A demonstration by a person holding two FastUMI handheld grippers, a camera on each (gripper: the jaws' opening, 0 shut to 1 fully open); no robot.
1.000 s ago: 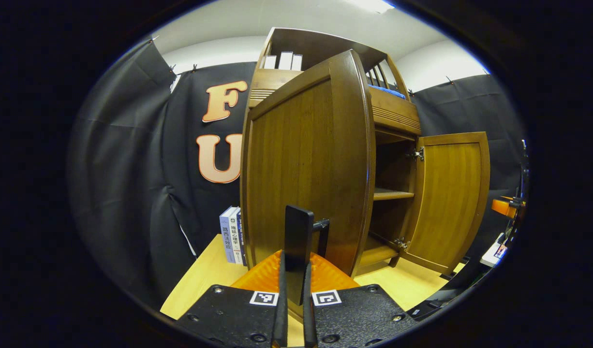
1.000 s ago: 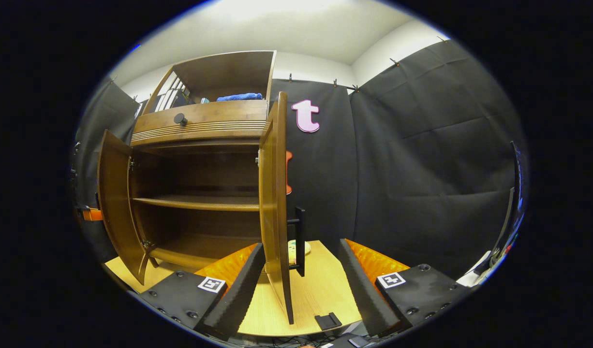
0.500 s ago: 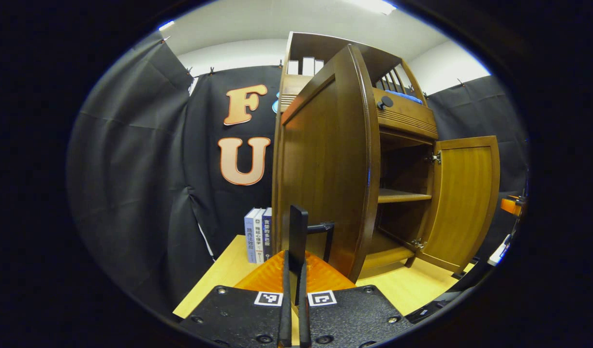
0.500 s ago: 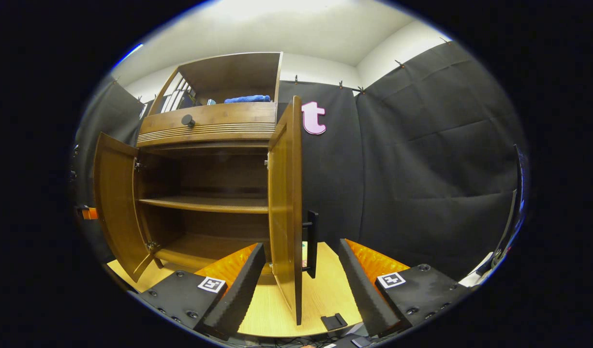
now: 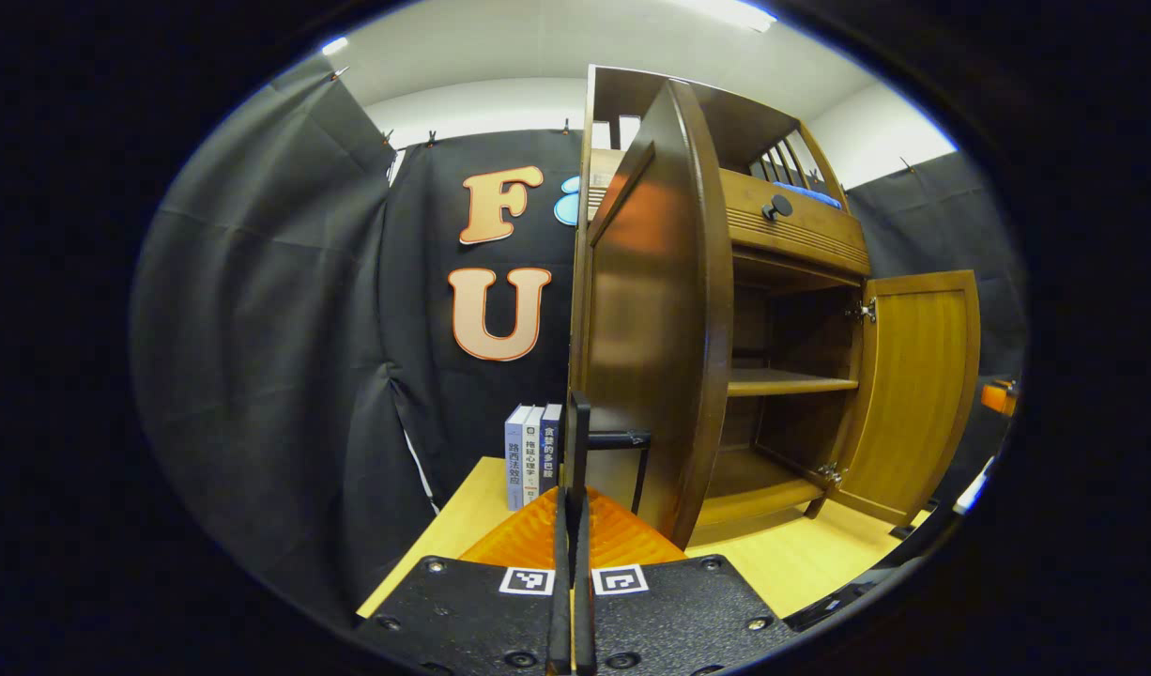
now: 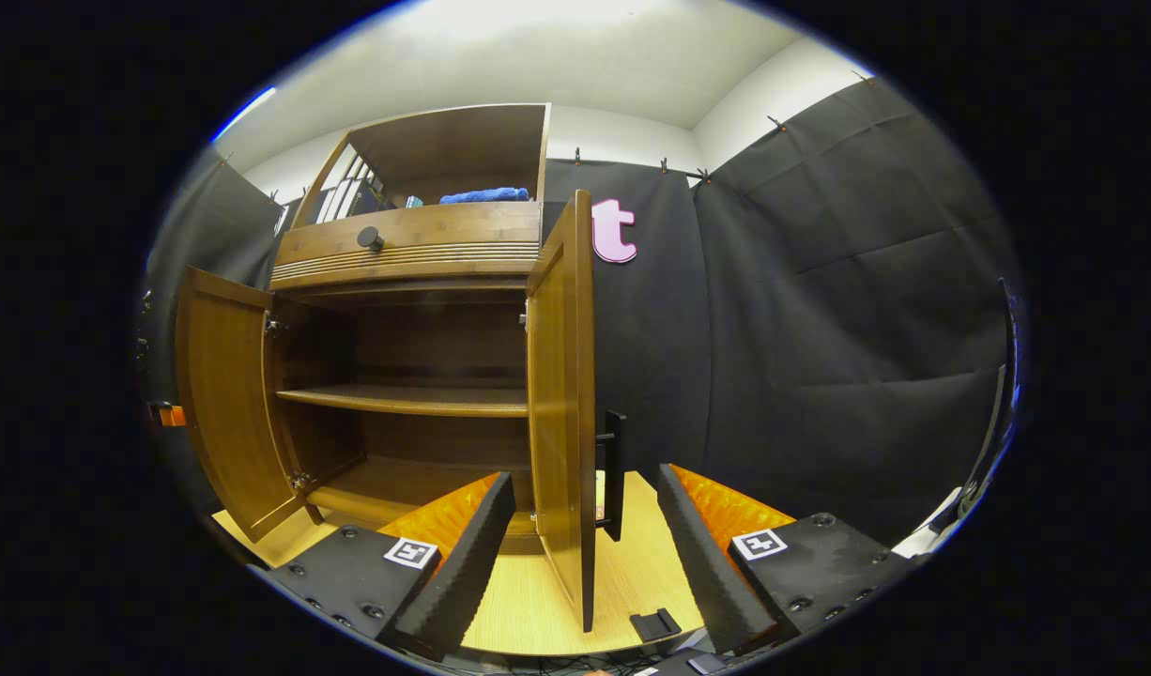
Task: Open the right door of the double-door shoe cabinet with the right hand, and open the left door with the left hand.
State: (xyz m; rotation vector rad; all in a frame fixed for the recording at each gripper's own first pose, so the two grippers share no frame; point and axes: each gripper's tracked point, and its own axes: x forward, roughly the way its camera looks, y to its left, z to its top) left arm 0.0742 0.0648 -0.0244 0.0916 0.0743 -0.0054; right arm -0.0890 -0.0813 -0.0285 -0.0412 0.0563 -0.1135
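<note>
The brown wooden shoe cabinet (image 5: pixel 791 225) has both doors standing open. In the left gripper view the left door (image 5: pixel 660 310) is swung out nearly edge-on, and my left gripper (image 5: pixel 573 498) is shut on its black bar handle (image 5: pixel 580 432). The right door (image 5: pixel 913 394) hangs open at the far right. In the right gripper view that right door (image 6: pixel 566 394) is seen edge-on with its black handle (image 6: pixel 613 474) on the far side. My right gripper (image 6: pixel 583 479) is open, a little in front of the door edge and touching nothing. The shelves (image 6: pixel 406 399) inside are bare.
The cabinet stands on a light wooden table (image 5: pixel 463 535). Several books (image 5: pixel 533 451) stand upright left of it. A blue cloth (image 6: pixel 482 195) lies in the top compartment above a drawer with a round knob (image 6: pixel 371 238). A small black object (image 6: pixel 655 624) sits at the table's front edge.
The left door has swung further open, from angled to nearly edge-on, with my left gripper holding its handle throughout. The right gripper has stayed open near the right door's edge.
</note>
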